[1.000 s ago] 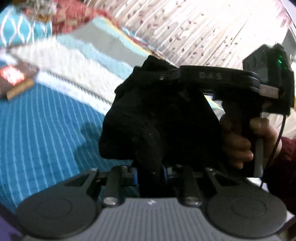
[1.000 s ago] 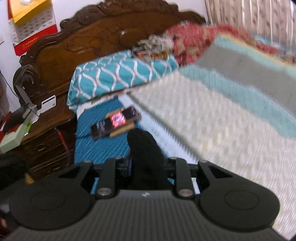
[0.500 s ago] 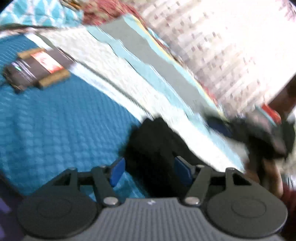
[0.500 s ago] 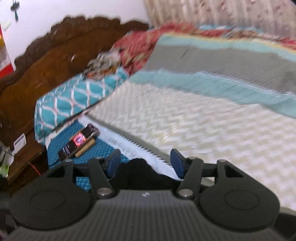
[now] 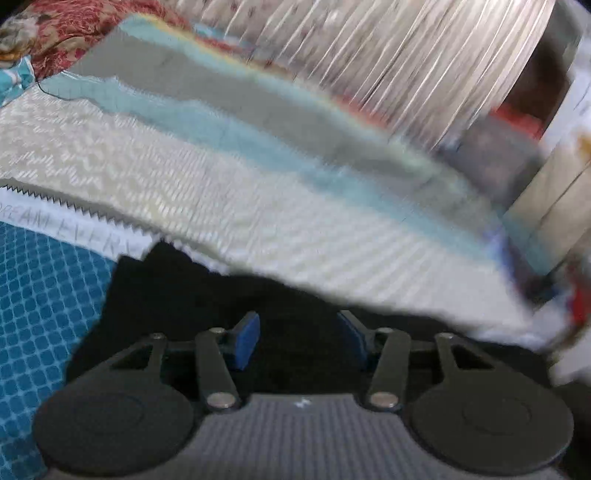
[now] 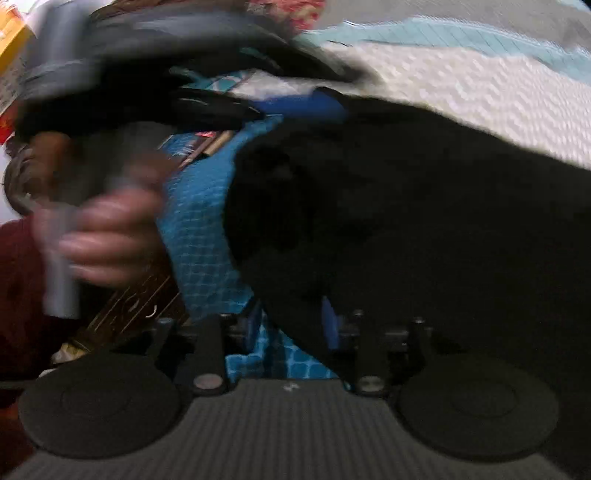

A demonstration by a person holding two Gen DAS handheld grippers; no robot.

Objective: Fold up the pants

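The black pants [image 5: 207, 291] lie in a heap on the blue checked sheet [image 5: 40, 295], up against the cream quilt. My left gripper [image 5: 298, 338] hangs low over them. Its jaws are closing, the blue pads still apart, with dark cloth in the gap. In the right wrist view the pants [image 6: 406, 206] fill the right half. My right gripper [image 6: 291, 325] is closing too. The cloth's edge lies between its pads, and sheet shows beside the left one. A hand [image 6: 107, 229] holds the blurred left gripper at upper left, one blue pad [image 6: 310, 105] at the pants' far edge.
A cream zigzag quilt [image 5: 258, 206] with teal and grey bands covers the bed beyond the pants. A pleated curtain [image 5: 388, 62] hangs behind it and a red floral pillow [image 5: 74, 22] sits at top left. Dark carved wood [image 6: 136, 299] runs along the bed's near side.
A second ago both grippers were shut on black cloth held up in the air. Both have since let go, and the pants now lie on the bed. Both views have swung.
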